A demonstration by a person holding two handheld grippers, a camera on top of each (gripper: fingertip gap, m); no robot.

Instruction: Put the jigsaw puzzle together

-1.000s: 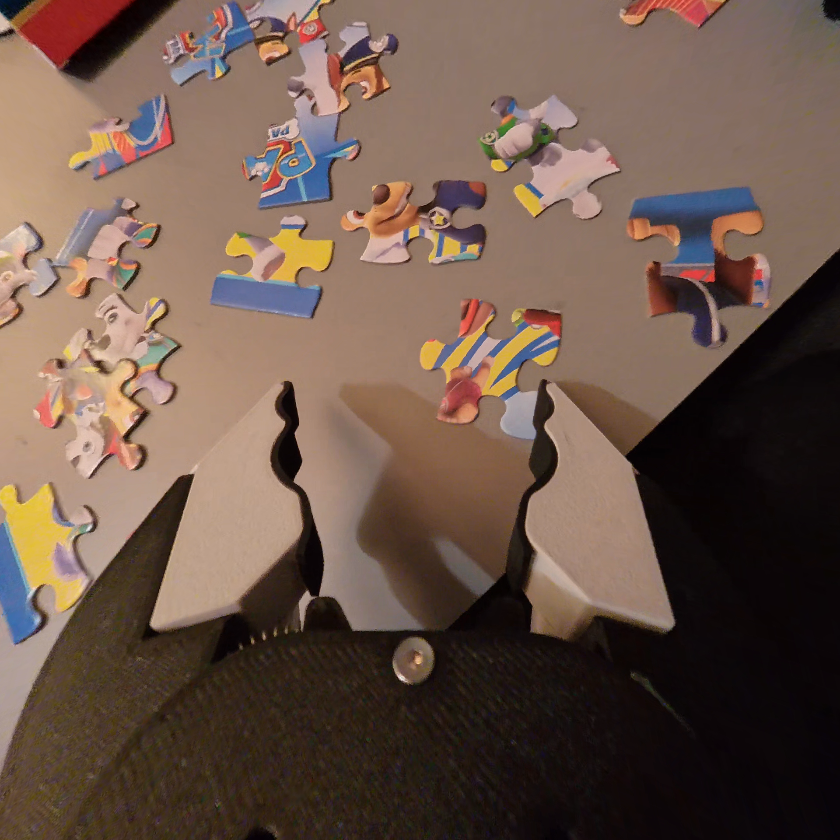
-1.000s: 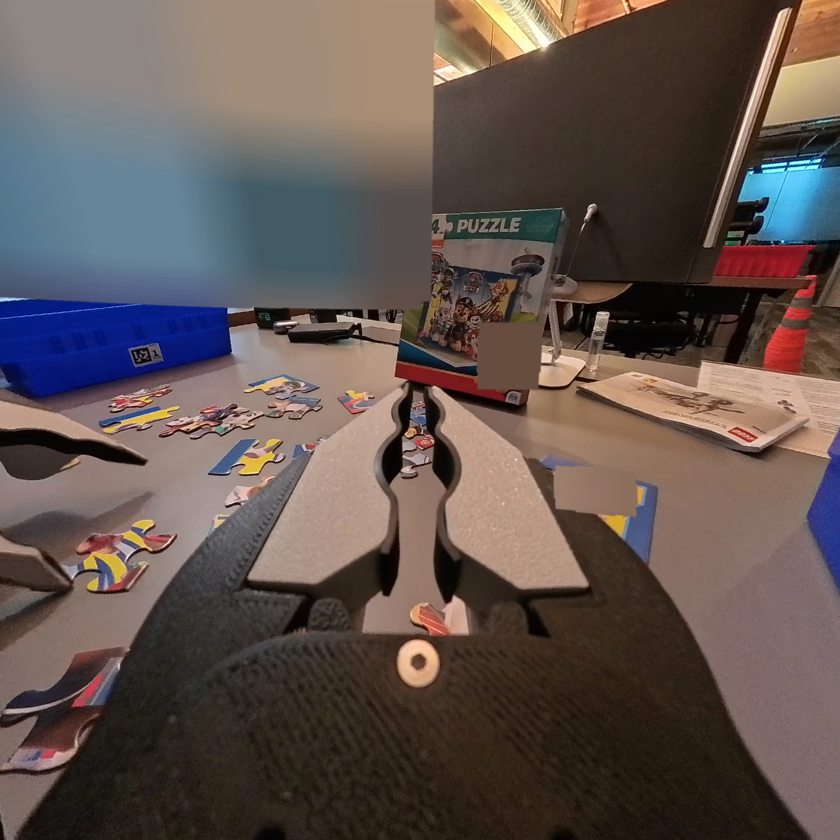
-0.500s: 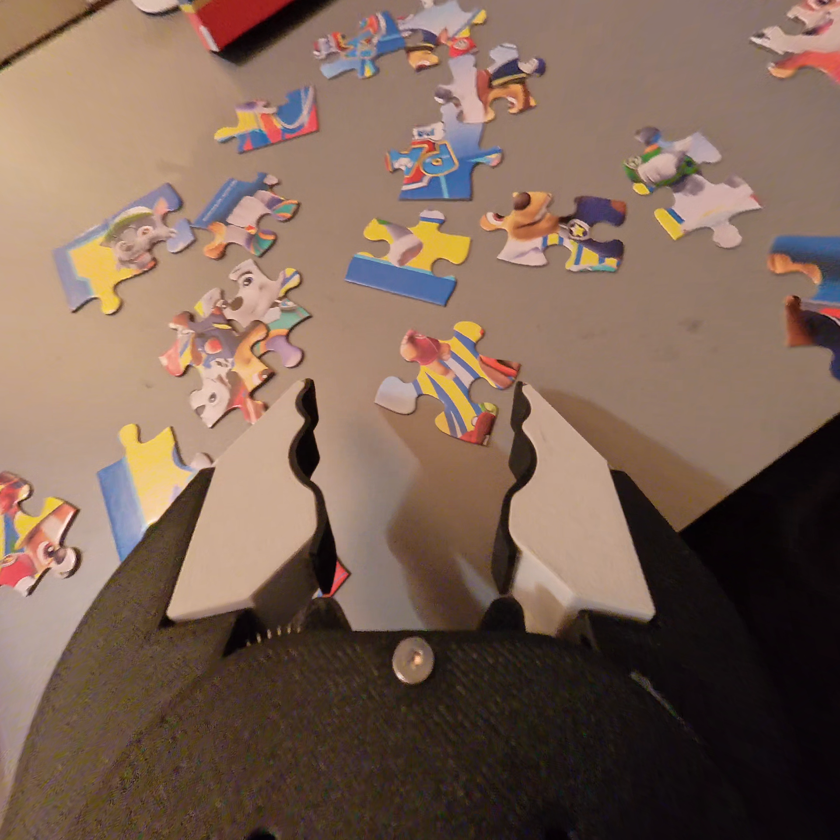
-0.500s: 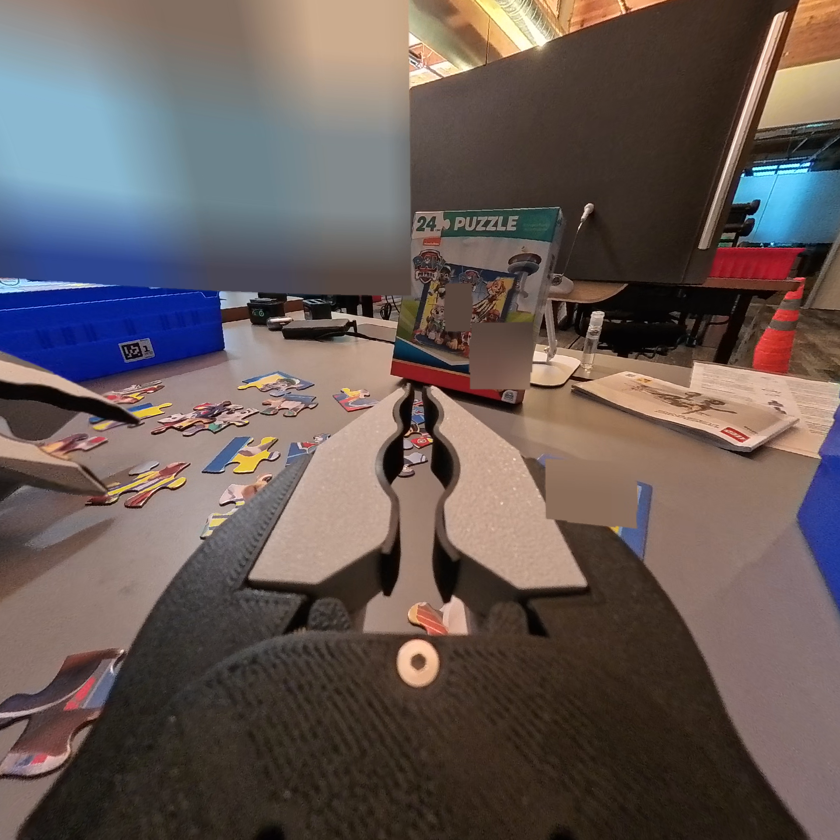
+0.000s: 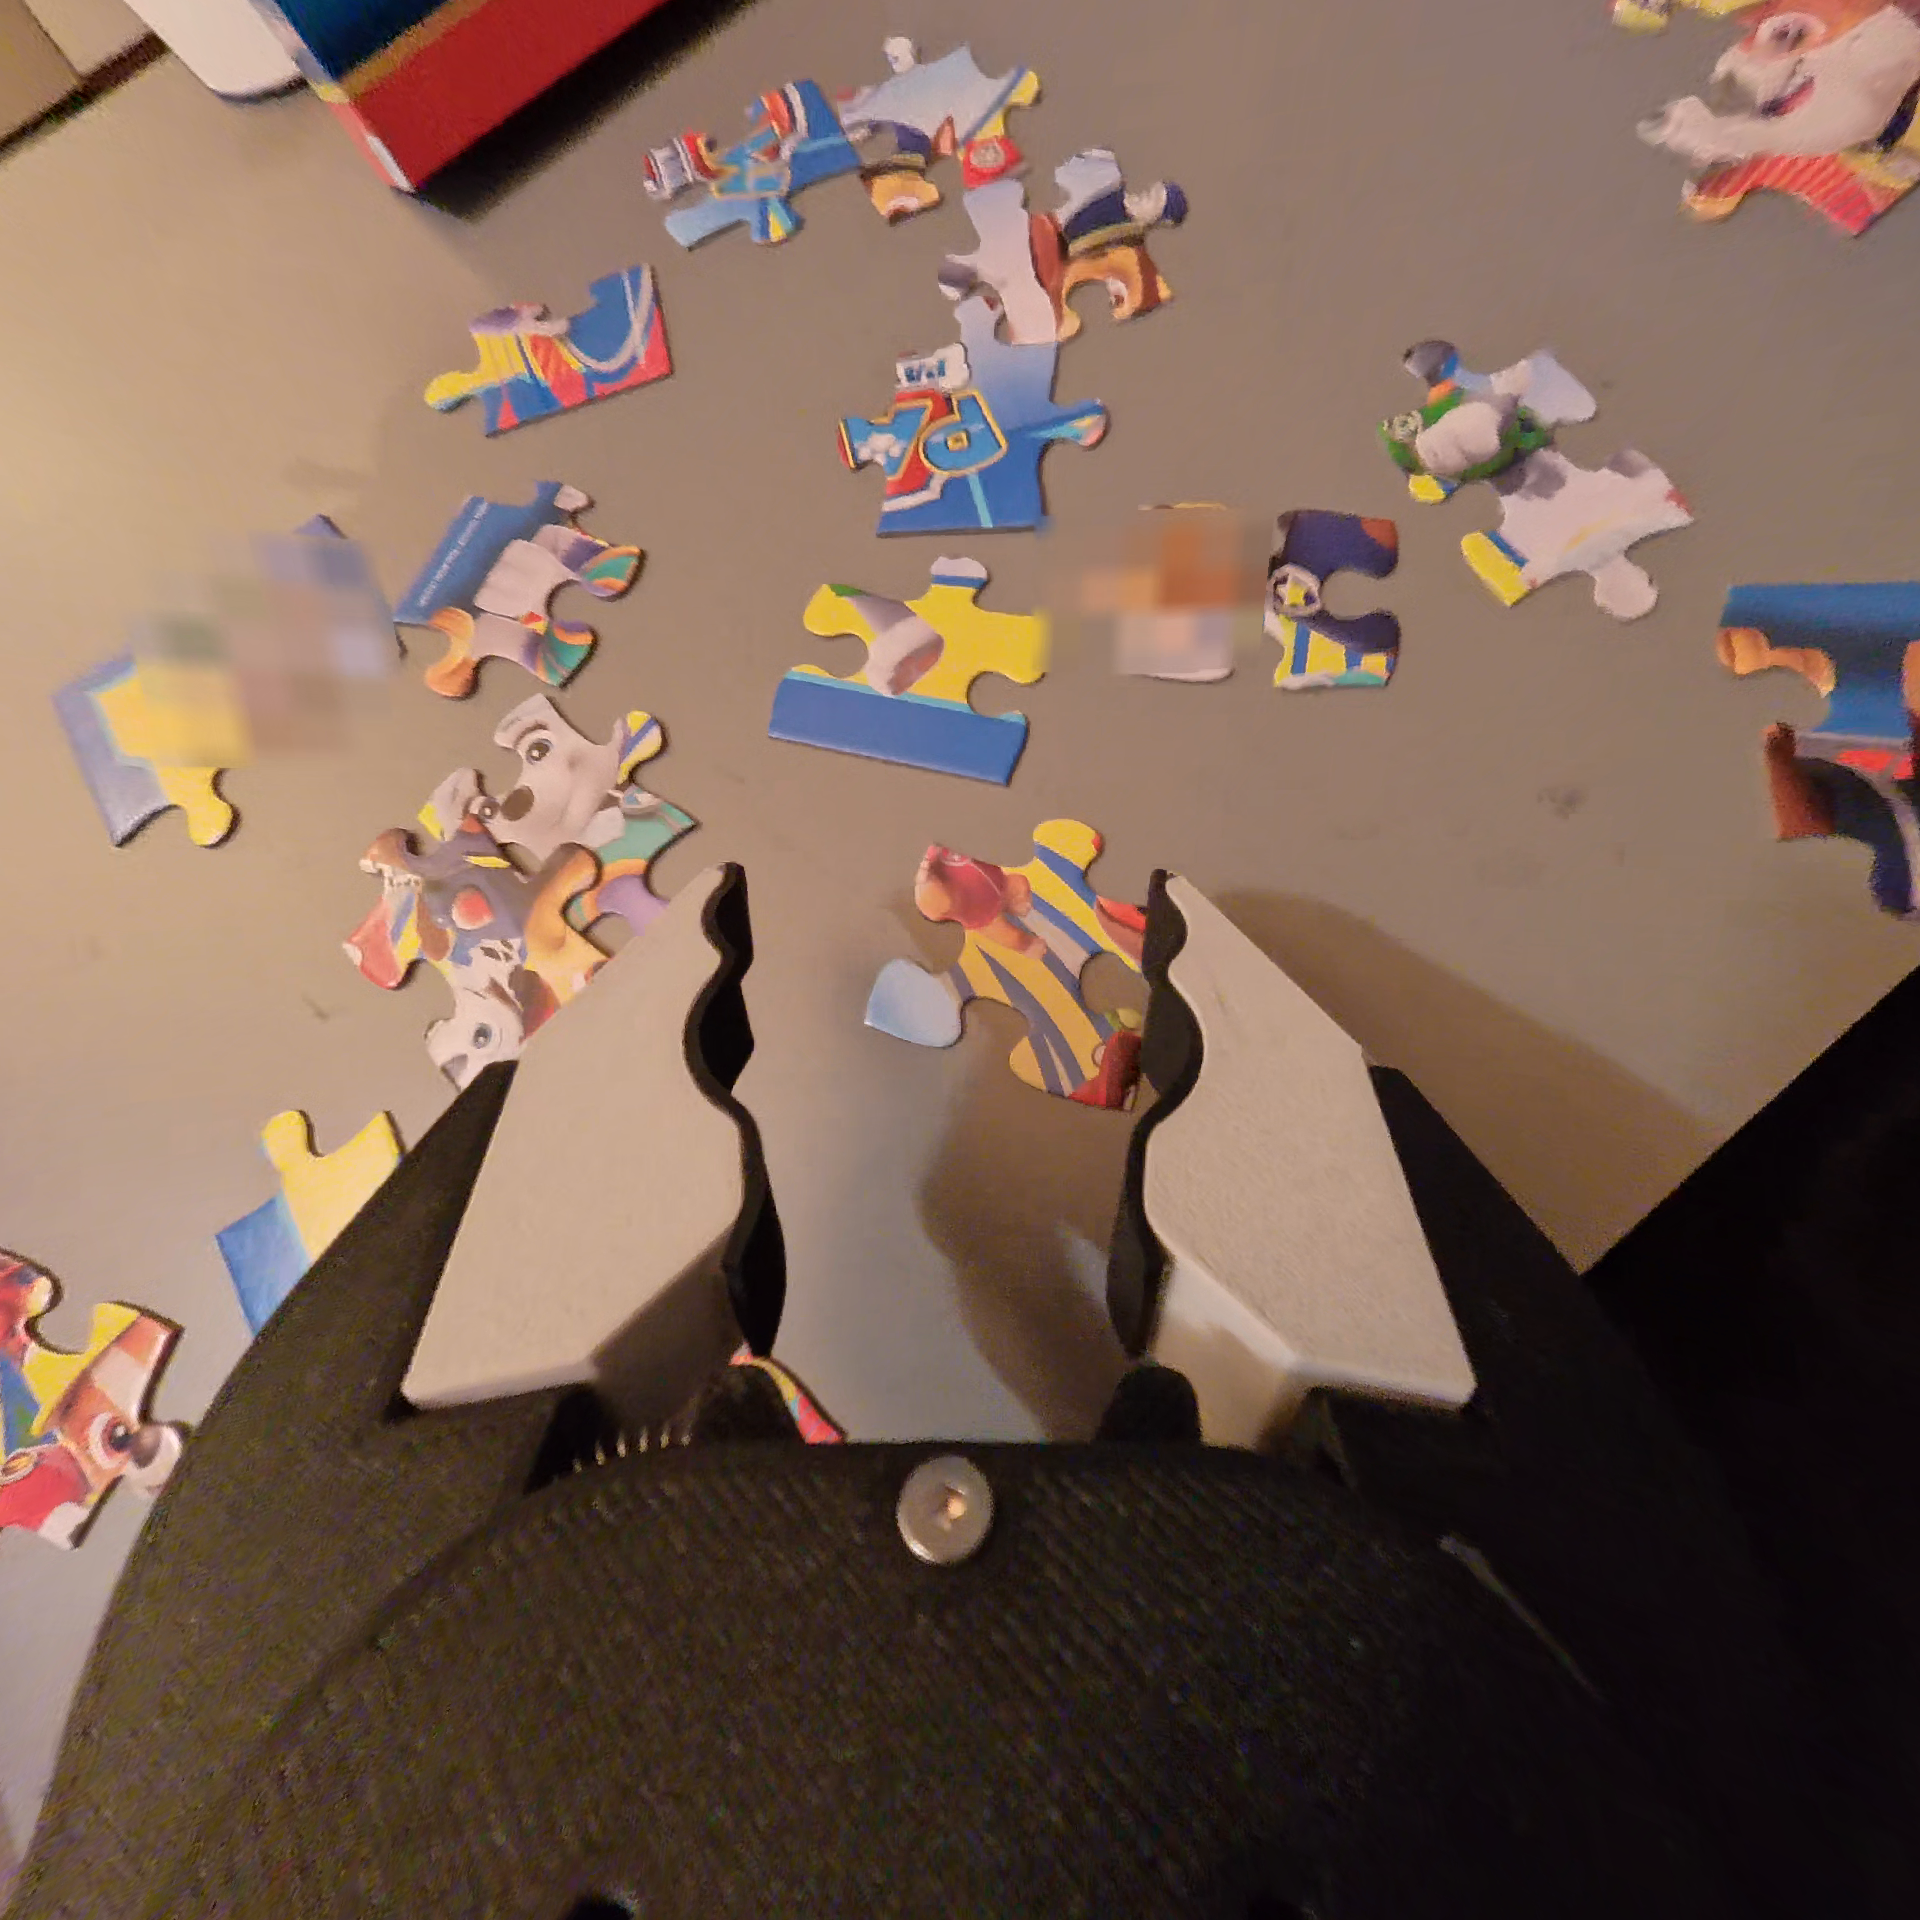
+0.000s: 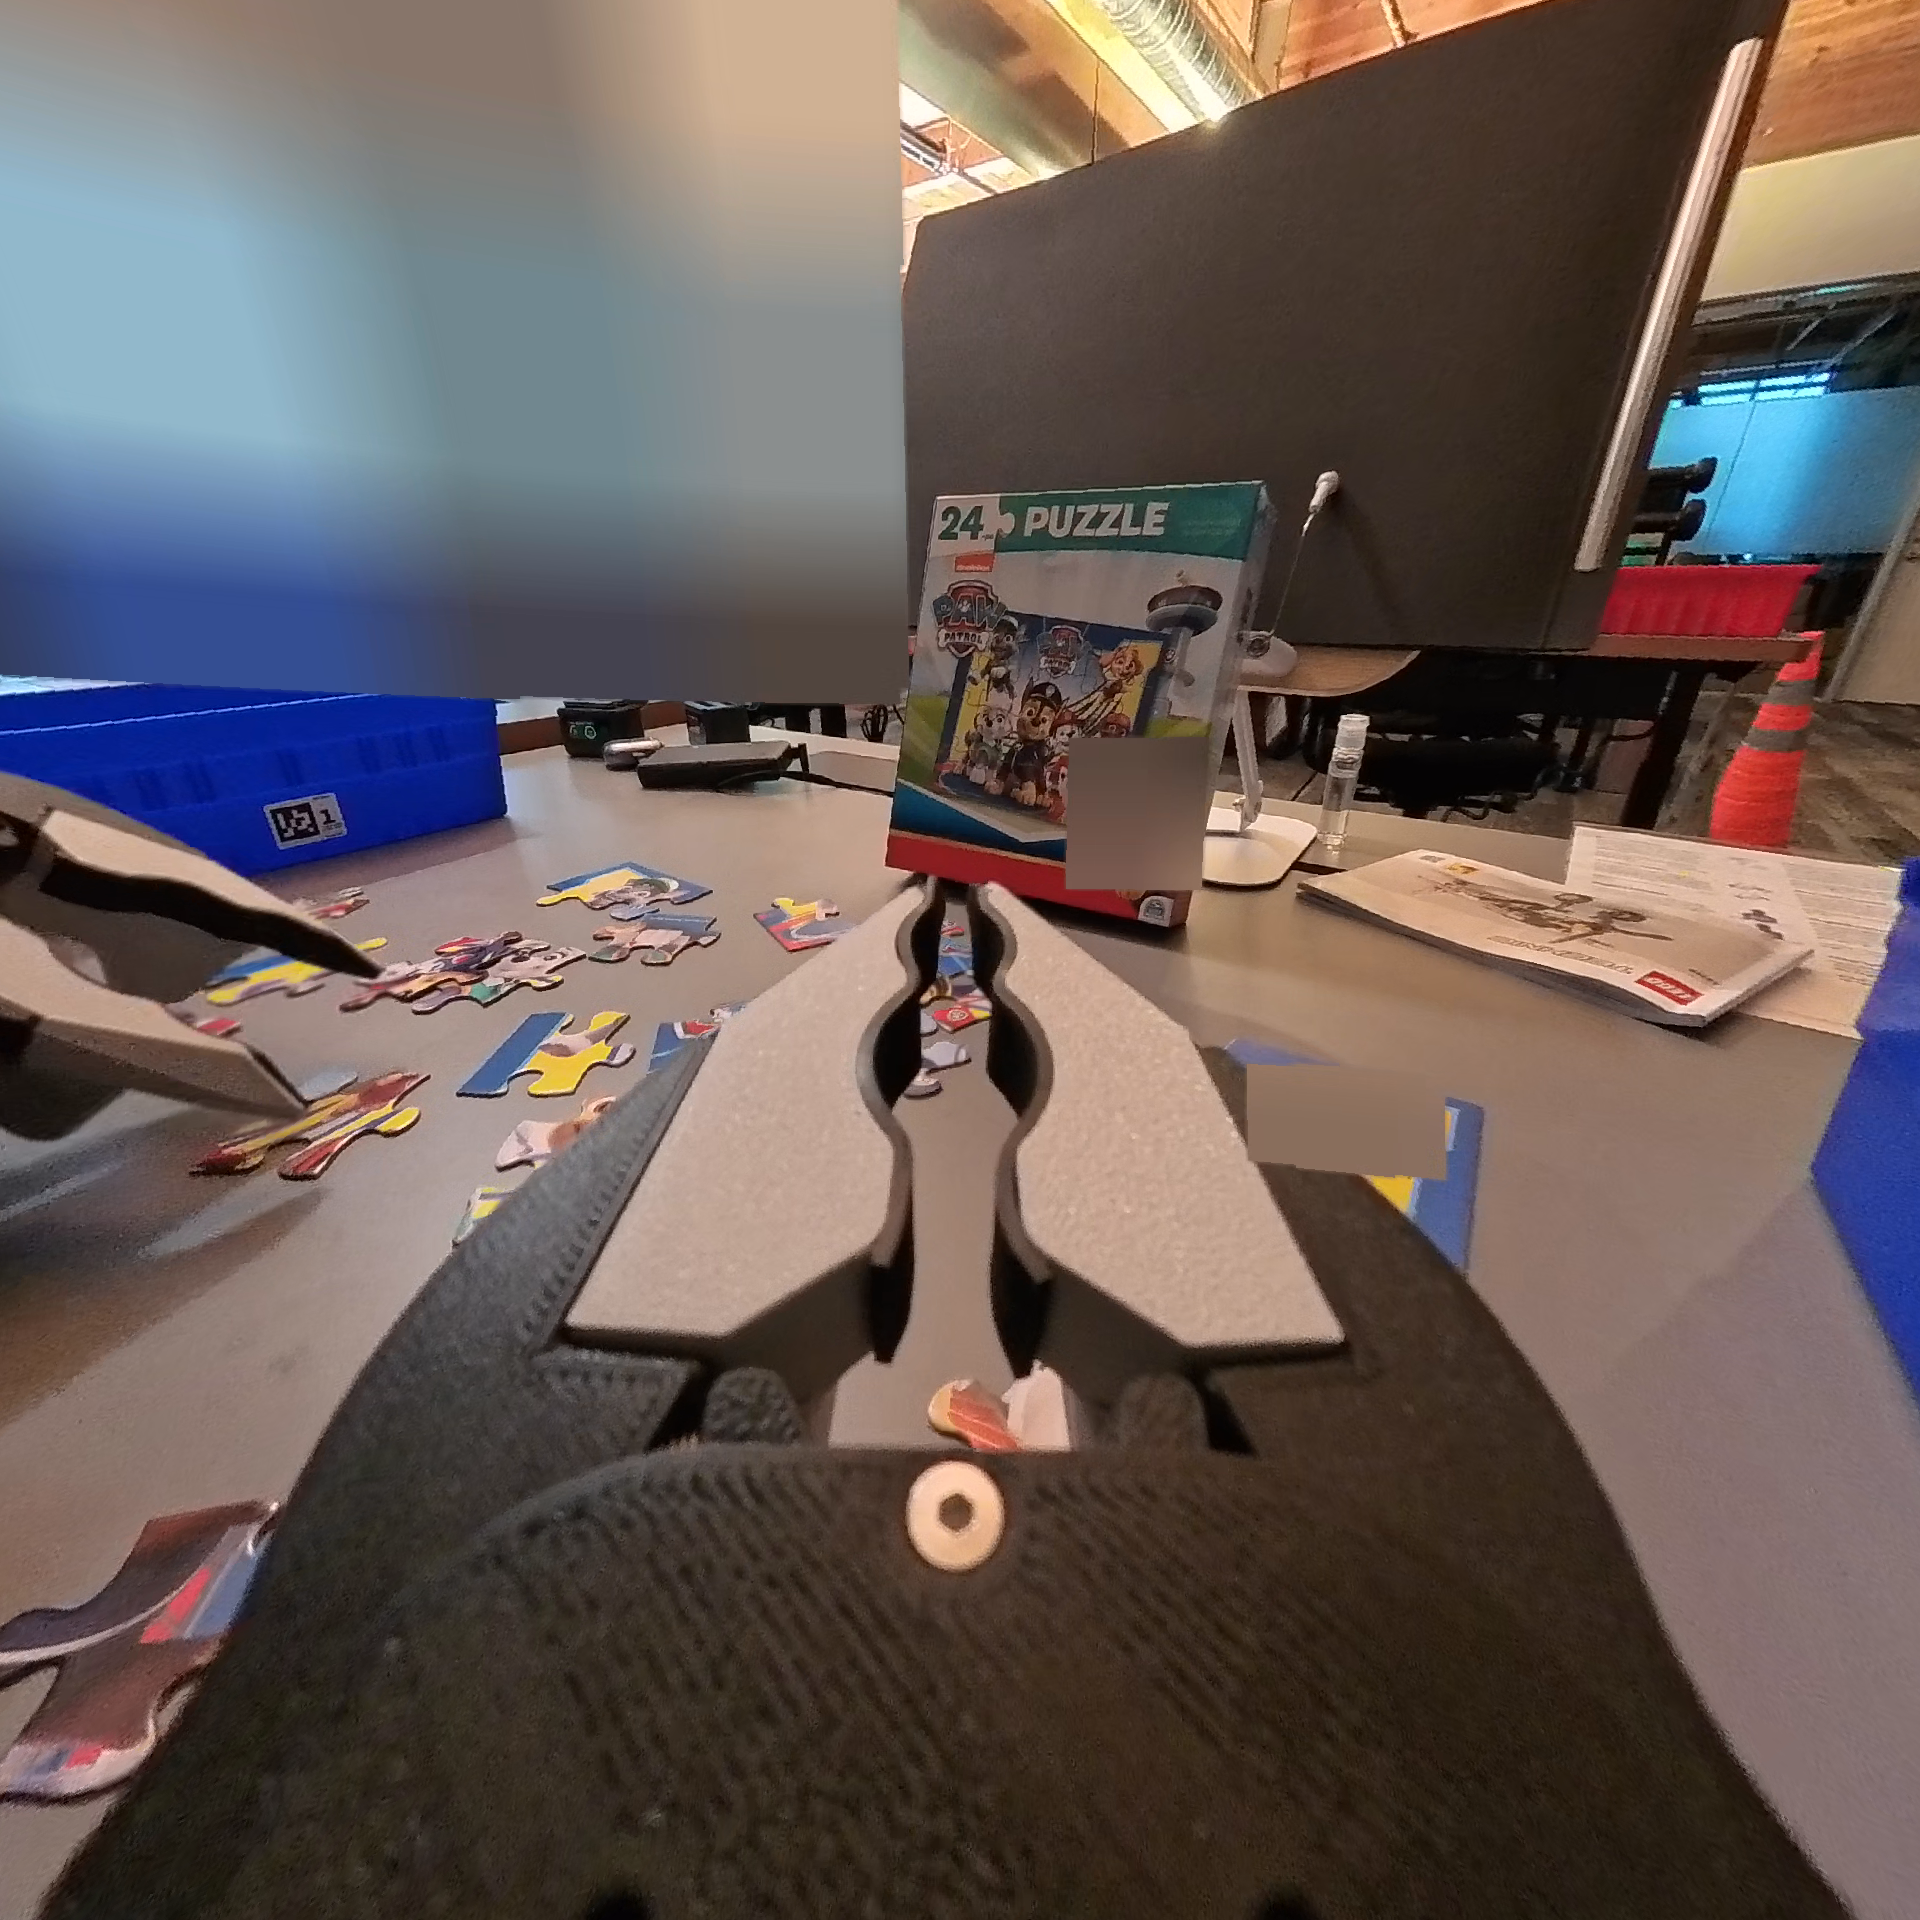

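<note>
Left gripper point(image 5: 940, 914): fingers spread wide and low over the counter point(image 5: 1558, 831), pinching nothing; a yellow-striped puzzle piece point(image 5: 1023, 961) lies flat between them, its edge at the right finger point(image 5: 1278, 1122), the left finger well apart from it.
Loose pieces: scattered face-up across the counter, most of them single; a yellow-and-blue edge piece point(image 5: 904, 686) lies just beyond the striped one, and a small joined cluster point(image 5: 520, 883) sits beside the left finger.
Progress: judged from the spread, little is assembled — only a few pieces look linked, and most lie apart.
Right gripper point(image 6: 951, 904): fingers pressed together at the tips, nothing between them, raised above the counter and pointing at the upright puzzle box point(image 6: 1070, 686).
Counter: smooth grey, also carrying a blue bin point(image 6: 249, 769) at the far left and a printed booklet point(image 6: 1548, 945) at the right.
Room: a dark partition panel point(image 6: 1299, 364) behind the box, timber ceiling above, an orange traffic cone point(image 6: 1766, 769) on the floor at far right.
</note>
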